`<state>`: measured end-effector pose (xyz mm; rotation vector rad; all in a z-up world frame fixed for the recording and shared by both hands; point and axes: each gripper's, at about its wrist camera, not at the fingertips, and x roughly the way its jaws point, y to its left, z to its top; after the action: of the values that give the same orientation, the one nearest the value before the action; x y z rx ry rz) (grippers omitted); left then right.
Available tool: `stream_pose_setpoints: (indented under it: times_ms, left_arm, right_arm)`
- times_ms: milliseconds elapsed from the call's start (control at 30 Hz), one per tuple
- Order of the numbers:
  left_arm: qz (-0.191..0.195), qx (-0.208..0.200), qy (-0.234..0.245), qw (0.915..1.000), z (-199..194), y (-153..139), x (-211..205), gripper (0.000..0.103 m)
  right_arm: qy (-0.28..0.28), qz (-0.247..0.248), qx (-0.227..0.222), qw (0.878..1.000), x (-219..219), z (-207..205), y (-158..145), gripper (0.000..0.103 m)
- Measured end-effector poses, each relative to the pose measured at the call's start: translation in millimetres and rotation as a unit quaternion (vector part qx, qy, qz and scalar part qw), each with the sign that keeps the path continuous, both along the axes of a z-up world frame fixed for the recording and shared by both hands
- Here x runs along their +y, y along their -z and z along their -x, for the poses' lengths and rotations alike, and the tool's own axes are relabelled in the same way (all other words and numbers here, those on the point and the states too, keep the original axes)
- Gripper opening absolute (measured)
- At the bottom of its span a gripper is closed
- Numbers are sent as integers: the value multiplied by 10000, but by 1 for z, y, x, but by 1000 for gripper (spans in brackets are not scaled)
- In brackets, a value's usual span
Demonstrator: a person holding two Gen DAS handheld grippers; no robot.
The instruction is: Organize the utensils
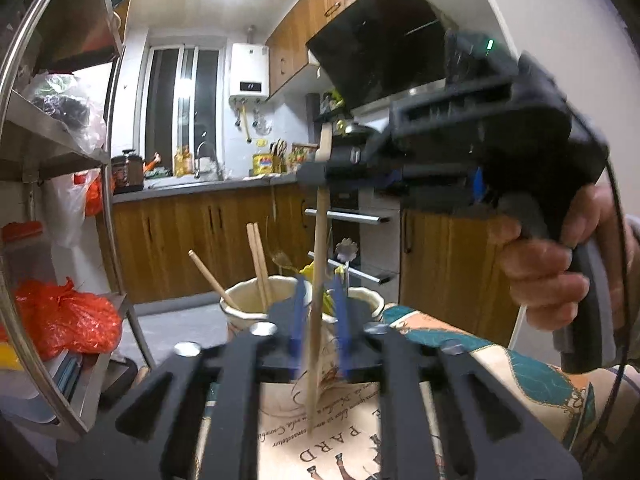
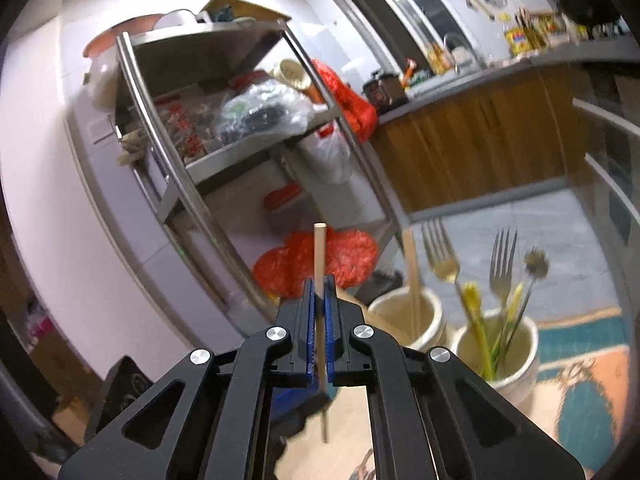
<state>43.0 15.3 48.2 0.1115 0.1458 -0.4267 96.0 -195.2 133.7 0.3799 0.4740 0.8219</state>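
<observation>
My right gripper (image 2: 319, 300) is shut on a wooden chopstick (image 2: 319, 256) and holds it upright; it also shows in the left wrist view (image 1: 320, 176), gripping the stick high up. The same chopstick (image 1: 318, 280) hangs down between the blue fingers (image 1: 298, 312) of my left gripper (image 1: 318, 316), which is open, with gaps on both sides. Its lower tip is near the printed tablecloth (image 1: 320, 440). Behind stand two cream cups: one (image 2: 404, 316) with chopsticks (image 2: 412, 272), one (image 2: 500, 352) with forks (image 2: 500, 260) and yellow-handled utensils.
A steel shelf rack (image 2: 192, 184) with plastic bags stands left of the table. Red bags (image 2: 320, 260) lie on its lower shelf. Wooden kitchen cabinets (image 1: 200, 240) and a counter run along the back. The table edge (image 1: 400, 312) lies just behind the cups.
</observation>
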Motion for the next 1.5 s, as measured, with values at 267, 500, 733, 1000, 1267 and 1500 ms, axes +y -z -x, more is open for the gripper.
stream_pose_setpoints:
  times_ms: [267,500,733,1000,1267,1500]
  left_arm:
    - [-13,510,-487,9975,-19,9,8,52]
    - [64,827,-580,9949,-27,24,15,54]
    - [45,877,-549,9946,-29,26,15,54]
    - [117,957,-580,9937,-29,27,17,54]
    - [109,1008,-683,9925,-21,28,14,73]
    - [159,1085,-853,9903,-17,32,11,89]
  right_arm:
    - [1080,325,-1405,9836,2,9,-43,5]
    - [1163,851,-1562,9772,25,-10,-27,5]
    - [956,1228,-629,9858,35,-43,20,5]
    - [942,1169,-391,9879,23,-40,33,41]
    - [1195,1010,-362,9870,-17,-3,41,80]
    - [1408,1446,-420,9785,-45,29,67,93]
